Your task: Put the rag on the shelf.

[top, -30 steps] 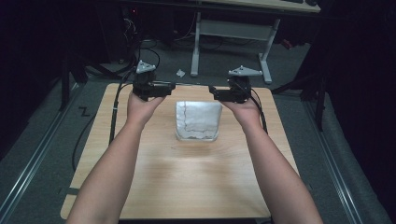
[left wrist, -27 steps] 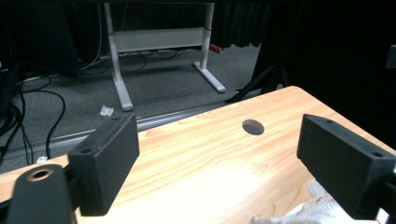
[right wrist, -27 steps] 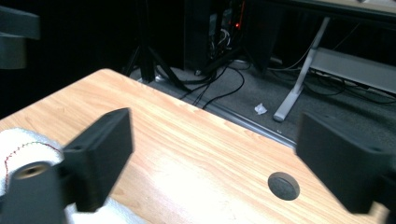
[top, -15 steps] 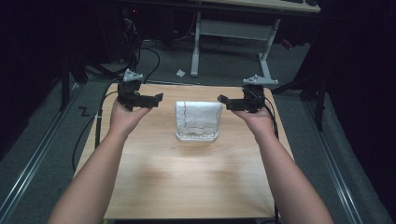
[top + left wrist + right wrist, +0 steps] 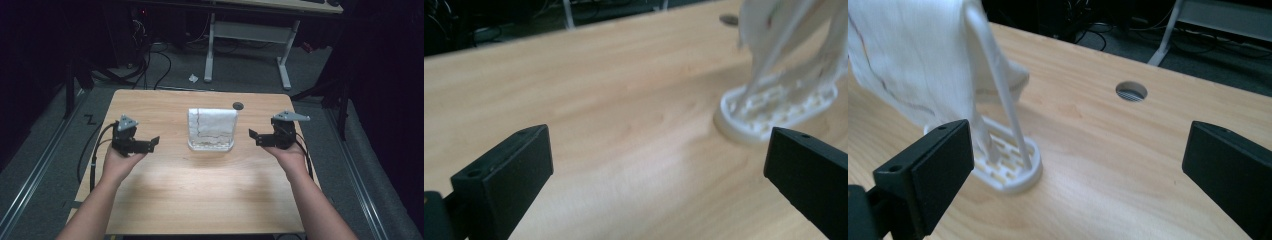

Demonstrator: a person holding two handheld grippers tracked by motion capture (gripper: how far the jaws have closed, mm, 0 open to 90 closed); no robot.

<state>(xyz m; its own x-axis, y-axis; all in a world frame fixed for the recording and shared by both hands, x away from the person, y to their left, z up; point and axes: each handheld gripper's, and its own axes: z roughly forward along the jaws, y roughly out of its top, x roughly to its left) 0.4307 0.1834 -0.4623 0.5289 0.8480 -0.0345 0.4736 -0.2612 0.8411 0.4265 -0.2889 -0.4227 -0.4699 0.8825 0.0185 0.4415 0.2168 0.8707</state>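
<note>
White cloth [image 5: 212,126] draped over a white plastic slotted rack [image 5: 211,145] sits mid-counter [image 5: 200,200], between both hand-held grippers. Left hand-held gripper [image 5: 150,143] and right hand-held gripper [image 5: 254,137] are wide apart, empty. I'd come in level and pinch the top corners evenly.

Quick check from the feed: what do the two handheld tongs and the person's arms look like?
Both tongs, left and right, are black with blocky rectangular jaws, each topped by a grey three-cornered plate. A black cable trails from each. The forearms are bare, no sleeves or gloves.
</note>
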